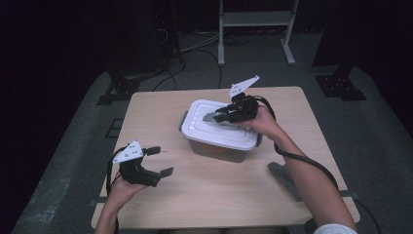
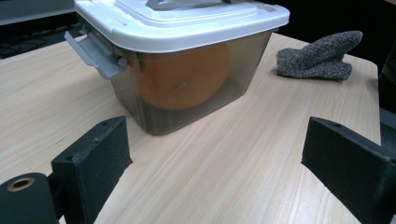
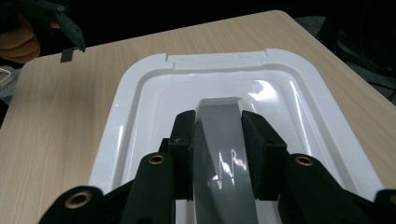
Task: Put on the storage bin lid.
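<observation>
A clear grey plastic box (image 2: 154, 112) with a white lid (image 1: 221, 132) stands mid-table, and a round orange thing (image 2: 187, 79) lies inside it. A grey latch (image 2: 93, 51) hangs at its end. My right gripper (image 1: 217, 116) reaches over the lid (image 3: 140, 102) from the right. It is shut on the lid's grey handle (image 3: 219, 116), one black jaw pressed to each side. My left gripper (image 1: 163, 161) rests low over the table's front left with its jaws spread wide. In the left gripper view it (image 2: 215, 158) faces the box with only bare wood between its jaws.
A grey knitted cloth (image 1: 285, 178) lies on the table to the right of the box, also seen as the grey cloth (image 2: 322, 58) beyond the box. The wooden table (image 1: 204, 195) has free room in front. A white metal frame (image 1: 255, 22) stands on the dark floor behind.
</observation>
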The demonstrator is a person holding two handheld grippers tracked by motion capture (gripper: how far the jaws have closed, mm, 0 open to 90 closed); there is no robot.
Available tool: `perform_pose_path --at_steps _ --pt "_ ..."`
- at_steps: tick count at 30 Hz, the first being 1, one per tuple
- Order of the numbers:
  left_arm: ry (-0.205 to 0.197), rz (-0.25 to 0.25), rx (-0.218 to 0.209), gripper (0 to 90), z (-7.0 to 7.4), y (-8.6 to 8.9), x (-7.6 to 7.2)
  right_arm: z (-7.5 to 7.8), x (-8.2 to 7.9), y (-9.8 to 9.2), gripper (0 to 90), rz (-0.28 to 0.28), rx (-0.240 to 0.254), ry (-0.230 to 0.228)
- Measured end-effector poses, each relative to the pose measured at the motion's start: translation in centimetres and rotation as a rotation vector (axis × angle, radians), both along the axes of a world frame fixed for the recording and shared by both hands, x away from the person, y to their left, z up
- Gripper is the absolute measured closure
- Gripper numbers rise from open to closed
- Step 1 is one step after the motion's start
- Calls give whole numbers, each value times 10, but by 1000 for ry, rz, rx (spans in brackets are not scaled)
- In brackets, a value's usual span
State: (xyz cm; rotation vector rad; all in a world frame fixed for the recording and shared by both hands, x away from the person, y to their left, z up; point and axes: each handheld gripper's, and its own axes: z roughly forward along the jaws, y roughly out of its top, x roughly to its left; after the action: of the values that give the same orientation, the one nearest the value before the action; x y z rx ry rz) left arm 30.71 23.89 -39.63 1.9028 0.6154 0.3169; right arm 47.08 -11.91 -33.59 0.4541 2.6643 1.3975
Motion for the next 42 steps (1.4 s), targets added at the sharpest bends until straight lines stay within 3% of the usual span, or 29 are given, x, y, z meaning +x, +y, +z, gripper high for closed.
perform_pose_path --at_steps 16,20,29,34,42 --pt "-2 2 -3 68 1 1 0 -4 0 2 646 -3 6 10" --pt "0 2 -2 68 0 1 0 -2 -3 0 566 -9 5 4" --pt "0 -2 7 68 0 0 0 7 -10 -11 499 -22 44 -3" --pt "2 0 3 68 -1 -2 0 11 -14 -24 476 -38 91 7" --pt "-1 2 4 68 0 -1 -2 15 -20 -38 463 -58 105 -3"
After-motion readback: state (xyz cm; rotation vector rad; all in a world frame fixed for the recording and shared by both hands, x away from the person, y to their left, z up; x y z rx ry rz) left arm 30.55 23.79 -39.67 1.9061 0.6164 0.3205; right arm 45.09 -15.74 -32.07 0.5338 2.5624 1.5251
